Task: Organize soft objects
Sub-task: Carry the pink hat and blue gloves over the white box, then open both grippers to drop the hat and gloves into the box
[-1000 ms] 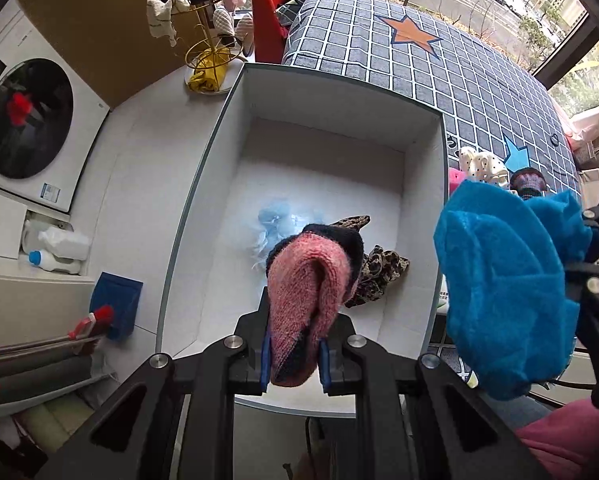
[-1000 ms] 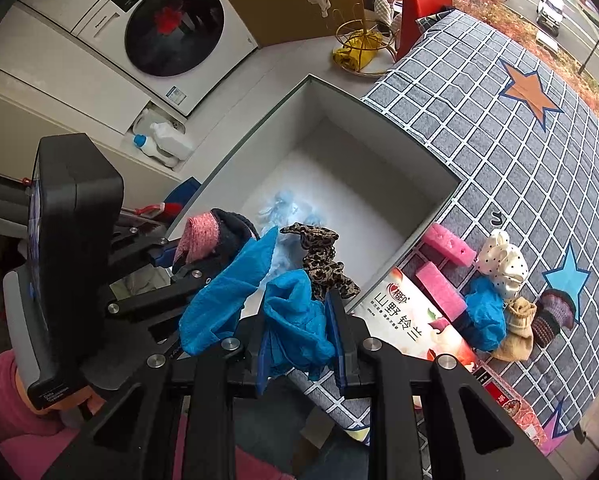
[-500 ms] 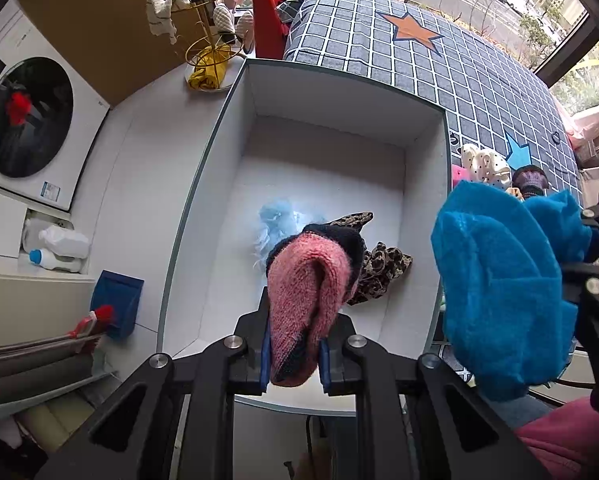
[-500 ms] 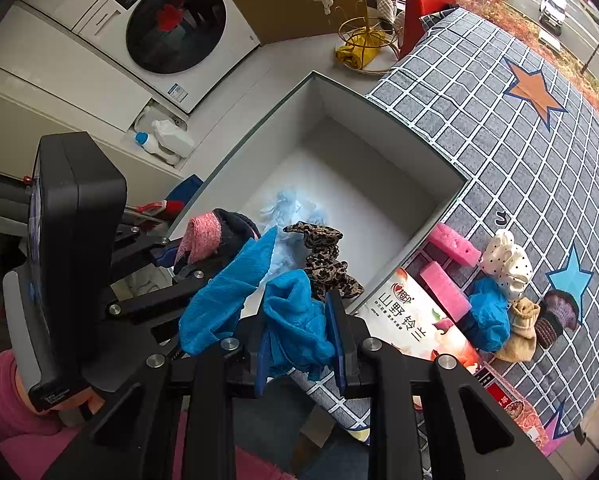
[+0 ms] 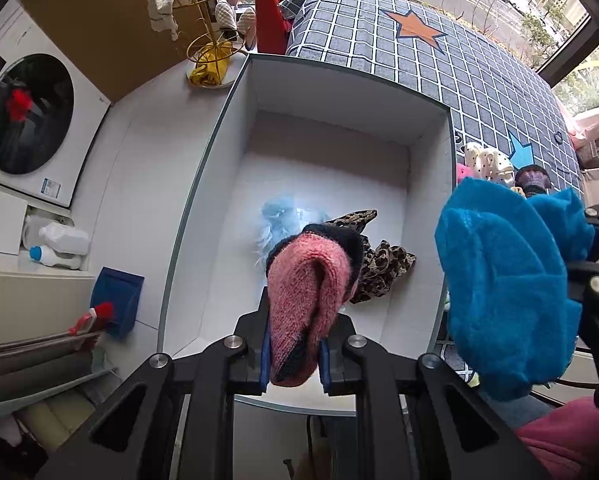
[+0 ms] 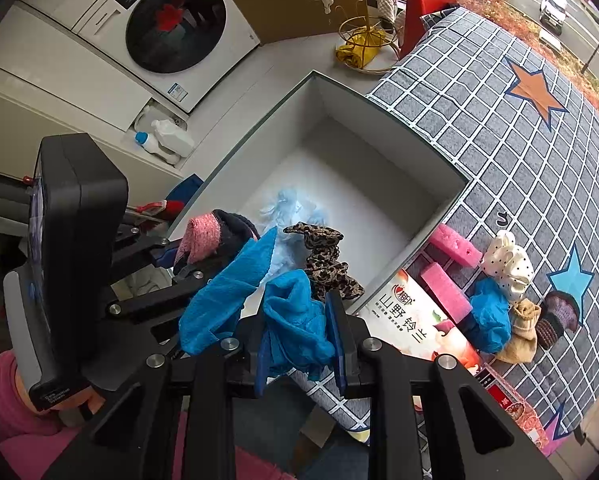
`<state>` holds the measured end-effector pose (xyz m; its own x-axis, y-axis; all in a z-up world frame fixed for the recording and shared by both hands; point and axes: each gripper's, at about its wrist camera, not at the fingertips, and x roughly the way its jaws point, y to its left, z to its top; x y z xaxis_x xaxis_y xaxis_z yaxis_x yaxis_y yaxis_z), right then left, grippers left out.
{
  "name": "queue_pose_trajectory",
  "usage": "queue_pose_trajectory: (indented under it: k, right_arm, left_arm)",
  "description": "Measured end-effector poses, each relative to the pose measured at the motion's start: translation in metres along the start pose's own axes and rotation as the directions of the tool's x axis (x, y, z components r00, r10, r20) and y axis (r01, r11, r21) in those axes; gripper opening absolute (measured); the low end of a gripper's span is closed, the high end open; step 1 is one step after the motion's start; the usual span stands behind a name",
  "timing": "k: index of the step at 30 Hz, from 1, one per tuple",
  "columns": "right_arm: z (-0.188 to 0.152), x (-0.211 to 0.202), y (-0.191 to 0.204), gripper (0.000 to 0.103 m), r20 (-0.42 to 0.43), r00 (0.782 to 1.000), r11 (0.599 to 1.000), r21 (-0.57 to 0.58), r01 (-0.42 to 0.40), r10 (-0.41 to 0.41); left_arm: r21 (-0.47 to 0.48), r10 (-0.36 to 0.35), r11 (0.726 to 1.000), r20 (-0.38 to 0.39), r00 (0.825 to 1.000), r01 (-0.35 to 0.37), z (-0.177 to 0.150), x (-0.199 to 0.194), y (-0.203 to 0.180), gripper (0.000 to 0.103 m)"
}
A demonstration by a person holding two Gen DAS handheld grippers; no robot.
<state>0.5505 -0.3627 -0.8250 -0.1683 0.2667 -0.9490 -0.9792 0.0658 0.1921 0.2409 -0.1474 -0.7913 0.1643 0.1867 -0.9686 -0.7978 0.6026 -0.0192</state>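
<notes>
My left gripper is shut on a pink and navy knitted sock, held above the near end of the open white box. My right gripper is shut on a bright blue fuzzy cloth; the same blue cloth hangs at the right of the left wrist view, over the box's right wall. Inside the box lie a pale blue fluffy piece and a leopard-print scrunchie. The left gripper with the sock shows at the left of the right wrist view.
On the checked star-patterned cloth lie two pink sponges, a polka-dot pouch, another blue cloth, a tan sock, a dark knitted piece and a printed packet. A washing machine and a gold rack stand beyond.
The left gripper with the sock rose slightly, so the box looks a little lower and smaller in its view. The right gripper and blue cloth stayed put.
</notes>
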Motion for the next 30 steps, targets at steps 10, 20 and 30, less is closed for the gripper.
queue_pose_trajectory:
  k: [10,20,30]
  right_arm:
    - [0.001,0.001,0.0,0.026,0.002,1.0,1.0,-0.001,0.0,0.0]
    - [0.014,0.006,-0.005,0.026,0.017,1.0,1.0,0.006,0.007,-0.007]
    - [0.028,0.007,-0.004,0.026,0.031,0.999,1.0,-0.003,0.017,-0.017]
  left_arm:
    - [-0.023,0.004,1.0,-0.009,1.0,-0.004,0.001,-0.002,0.0,0.02]
    - [-0.061,0.032,0.998,0.002,0.999,-0.032,0.009,-0.005,0.005,0.02]
    - [-0.094,0.047,0.994,0.009,0.999,-0.046,0.01,-0.006,0.009,0.037]
